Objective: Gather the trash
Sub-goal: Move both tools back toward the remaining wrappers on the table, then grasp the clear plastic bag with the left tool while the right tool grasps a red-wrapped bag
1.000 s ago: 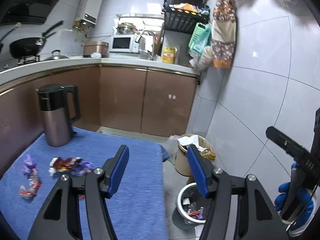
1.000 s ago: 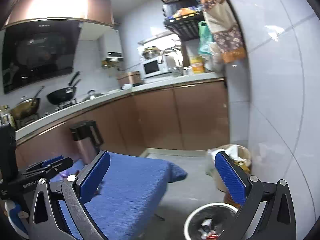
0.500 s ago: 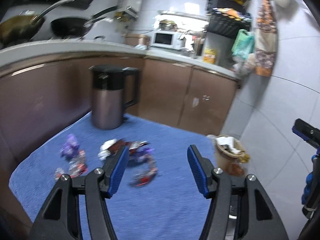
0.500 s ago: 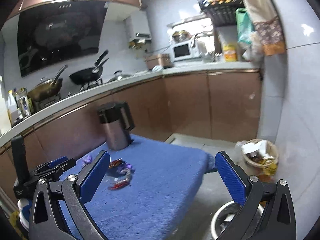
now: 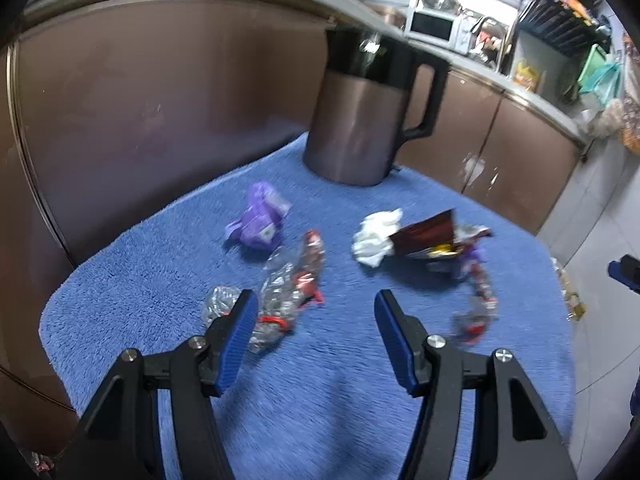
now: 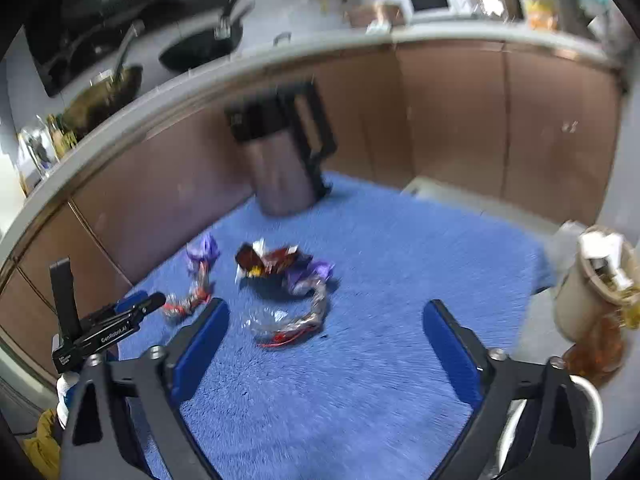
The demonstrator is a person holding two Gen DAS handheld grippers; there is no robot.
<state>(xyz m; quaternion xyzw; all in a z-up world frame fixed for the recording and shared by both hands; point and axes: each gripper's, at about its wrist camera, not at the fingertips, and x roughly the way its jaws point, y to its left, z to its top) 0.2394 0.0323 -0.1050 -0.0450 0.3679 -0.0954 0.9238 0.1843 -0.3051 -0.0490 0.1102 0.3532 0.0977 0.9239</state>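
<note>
Left gripper (image 5: 312, 334): jaws apart and empty above the blue-covered table (image 5: 332, 416); right gripper (image 6: 326, 346): jaws wide, closing, nothing between them. Crinkled clear wrapper (image 5: 280, 296) lies beside the left jaw at lower centre, other wrappers (image 6: 286, 266) mid-frame. Risk: light film may slide or snag in the pile, so the jaws could close on cloth.

Wrappers (image 5: 288, 284) lie on the cloth (image 5: 320, 400) before the kettle (image 5: 360, 120); tissue (image 5: 376, 236) right of them.

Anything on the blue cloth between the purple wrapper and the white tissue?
No, in the left wrist view bare blue cloth separates the purple wrapper from the white tissue.
</note>
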